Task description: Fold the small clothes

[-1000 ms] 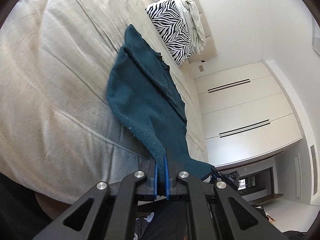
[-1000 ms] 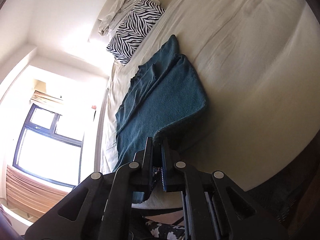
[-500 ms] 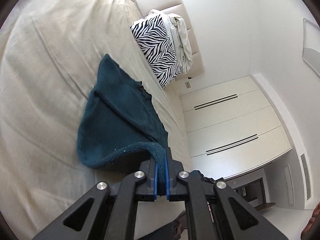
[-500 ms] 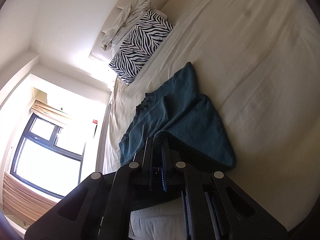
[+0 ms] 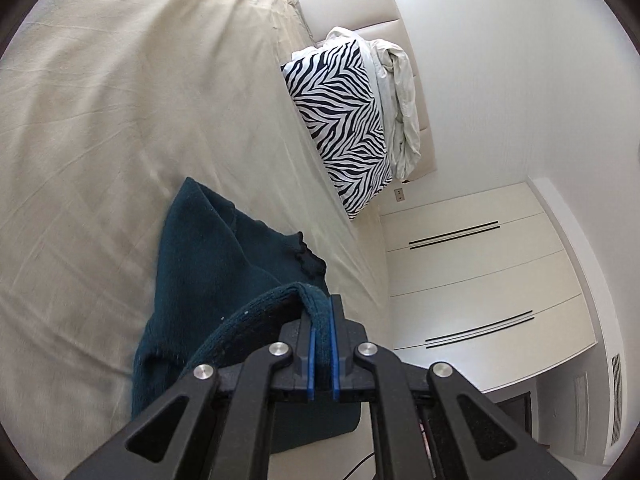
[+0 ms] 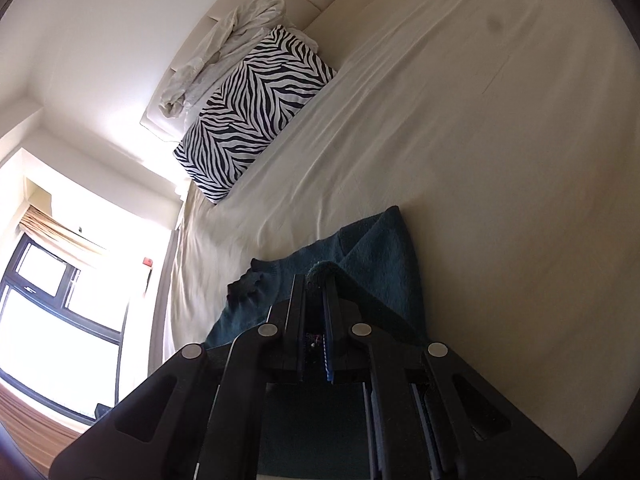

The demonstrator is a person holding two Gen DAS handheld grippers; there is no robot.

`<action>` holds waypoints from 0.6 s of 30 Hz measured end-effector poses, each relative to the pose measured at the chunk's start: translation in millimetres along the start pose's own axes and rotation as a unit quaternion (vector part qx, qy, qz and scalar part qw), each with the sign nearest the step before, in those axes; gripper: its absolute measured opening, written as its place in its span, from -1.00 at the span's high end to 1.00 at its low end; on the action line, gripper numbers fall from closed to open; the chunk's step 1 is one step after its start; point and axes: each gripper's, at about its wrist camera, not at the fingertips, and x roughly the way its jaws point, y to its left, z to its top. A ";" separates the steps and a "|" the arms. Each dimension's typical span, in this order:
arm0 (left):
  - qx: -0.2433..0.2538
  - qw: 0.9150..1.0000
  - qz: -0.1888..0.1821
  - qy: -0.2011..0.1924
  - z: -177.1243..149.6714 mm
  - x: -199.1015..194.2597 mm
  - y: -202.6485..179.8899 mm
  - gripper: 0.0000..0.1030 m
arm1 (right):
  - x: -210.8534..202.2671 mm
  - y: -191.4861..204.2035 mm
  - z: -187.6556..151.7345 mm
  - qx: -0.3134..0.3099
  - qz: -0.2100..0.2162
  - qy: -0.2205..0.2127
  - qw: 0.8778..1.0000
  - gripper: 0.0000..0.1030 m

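Left gripper (image 5: 323, 320): I am pinching the thick rolled hem of the teal garment (image 5: 208, 264) between my blue pads, jaws clamped on the fabric.
Right gripper (image 6: 315, 284): I am gripping another stretch of the same hem; cloth is bunching up between my fingers, jaws clenched on it.
Garment: it is arching up from both grips and draping down onto the bed sheet (image 5: 100, 120); the far part is lying flat, one pointed corner reaching away from me, a scalloped edge (image 5: 306, 258) showing toward the wardrobe side.
Step in hand, my judgement: I am carrying the near hem over toward the far edge to lay one half on the other.
Doing it well: I am aiming to keep both grips level and evenly apart so the hem is staying taut, lower the edge onto the far one, and let go only once the cloth is resting flat.
Risk: a slack middle would be folding in a wrinkle.
Farther: zebra pillow (image 5: 344, 128) is leaning by the headboard (image 5: 360, 0), pale crumpled cloth (image 5: 404, 92) beside it.
Farthest: wardrobe doors (image 5: 472, 280); window (image 6: 60, 320) in the right view.
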 end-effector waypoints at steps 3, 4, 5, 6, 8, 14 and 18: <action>-0.011 1.000 0.015 0.000 20.1 24.6 12.4 0.89 | 27.9 -4.4 10.9 0.010 -0.011 0.002 1.000 0.88; -0.011 1.000 0.022 0.000 26.0 31.8 16.9 0.89 | 35.9 -7.9 14.2 0.017 -0.015 0.002 1.000 0.88; -0.011 0.999 0.030 -0.002 31.3 38.7 22.7 0.88 | 44.8 -11.8 17.6 0.024 -0.019 0.001 1.000 0.88; -0.015 0.999 0.038 -0.004 35.5 44.3 29.9 0.88 | 53.3 -16.4 20.5 0.031 -0.020 0.002 0.999 0.87; -0.033 0.997 0.066 0.000 41.8 54.6 46.9 0.80 | 71.3 -24.3 23.1 0.037 -0.029 0.009 0.999 0.83; -0.019 0.996 0.089 -0.011 34.9 46.7 57.0 -0.37 | 103.6 -19.2 19.6 -0.012 -0.068 0.024 0.997 0.28; 0.021 0.995 0.093 -0.006 20.8 36.4 42.7 -0.37 | 90.1 -19.5 19.2 -0.009 -0.065 0.003 0.998 -0.12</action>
